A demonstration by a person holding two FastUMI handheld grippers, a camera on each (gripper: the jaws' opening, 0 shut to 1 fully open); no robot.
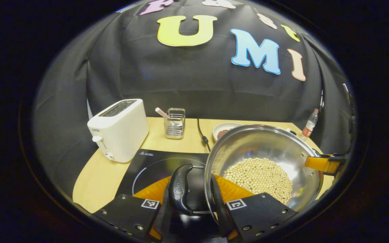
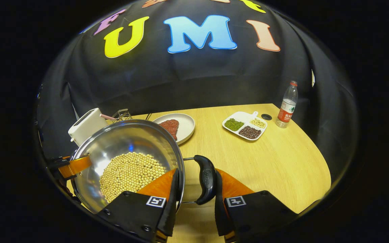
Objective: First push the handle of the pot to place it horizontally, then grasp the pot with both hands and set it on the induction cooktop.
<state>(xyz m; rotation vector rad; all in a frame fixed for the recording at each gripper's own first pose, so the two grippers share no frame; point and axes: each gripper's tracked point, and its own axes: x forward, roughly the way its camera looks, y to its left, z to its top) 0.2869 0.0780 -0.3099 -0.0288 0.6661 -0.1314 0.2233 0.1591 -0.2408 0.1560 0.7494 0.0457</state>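
Observation:
A steel pot (image 1: pixel 265 148) holding pale round beans (image 1: pixel 260 177) is gripped on both sides. In the left gripper view my left gripper (image 1: pixel 191 206) is shut across the pot's black loop handle (image 1: pixel 180 189) and rim, one finger outside the handle and one inside the wall. The right gripper (image 1: pixel 322 163) holds the far rim. In the right gripper view my right gripper (image 2: pixel 194 199) is shut the same way on the other black handle (image 2: pixel 206 179) and the pot (image 2: pixel 127 145) wall. The black induction cooktop (image 1: pixel 154 162) lies just left of the pot, partly covered by it.
A white toaster (image 1: pixel 118 130) stands left of the cooktop, with a wire utensil holder (image 1: pixel 175 123) and a black cable (image 1: pixel 201 133) behind. On the wooden table (image 2: pixel 282 162) sit a plate of red beans (image 2: pixel 177 126), a divided tray (image 2: pixel 245 125) and a water bottle (image 2: pixel 287 104).

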